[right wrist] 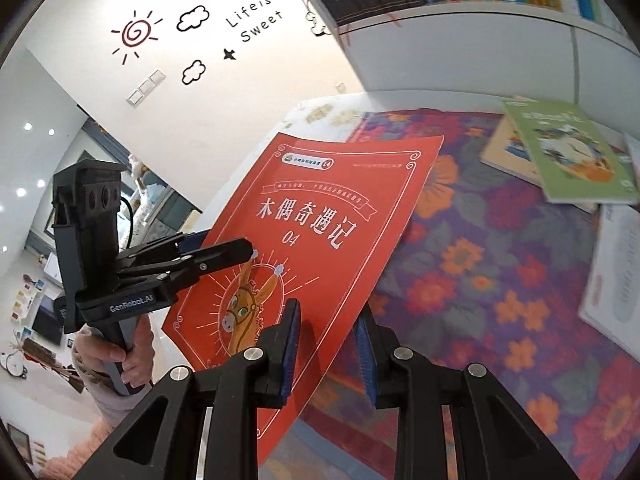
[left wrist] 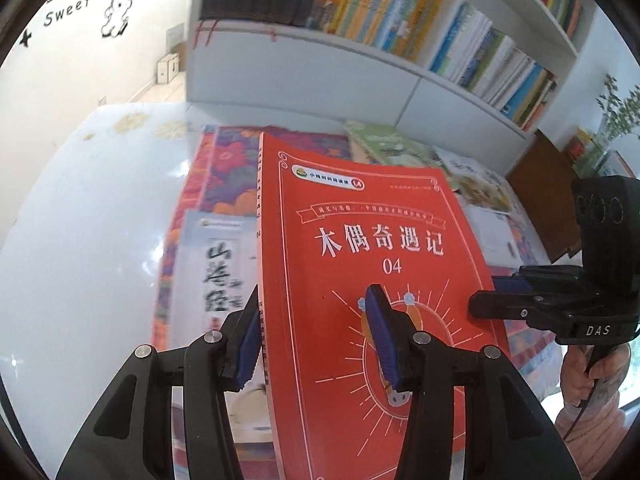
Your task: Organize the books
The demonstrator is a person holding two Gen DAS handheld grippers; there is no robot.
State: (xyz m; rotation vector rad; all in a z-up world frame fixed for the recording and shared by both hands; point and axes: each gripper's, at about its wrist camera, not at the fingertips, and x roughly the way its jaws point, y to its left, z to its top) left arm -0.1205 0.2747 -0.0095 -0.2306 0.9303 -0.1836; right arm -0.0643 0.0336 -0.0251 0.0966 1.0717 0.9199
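A red book (left wrist: 360, 248) with white Chinese title and "04" is held up above the table, tilted. My left gripper (left wrist: 316, 336) straddles its spine edge, one blue pad behind the book and one on the front cover; it also shows in the right wrist view (right wrist: 224, 244), clamped on the book's left edge. My right gripper (right wrist: 326, 352) straddles the book's (right wrist: 320, 216) right edge; in the left wrist view (left wrist: 494, 292) it is closed on that edge. Both hold the book.
A white and grey book (left wrist: 216, 264) lies under the red one on the flowered cloth (right wrist: 480, 264). A green book (right wrist: 568, 152) and other books lie at the far right. A white bookshelf (left wrist: 360, 72) full of books stands behind the table.
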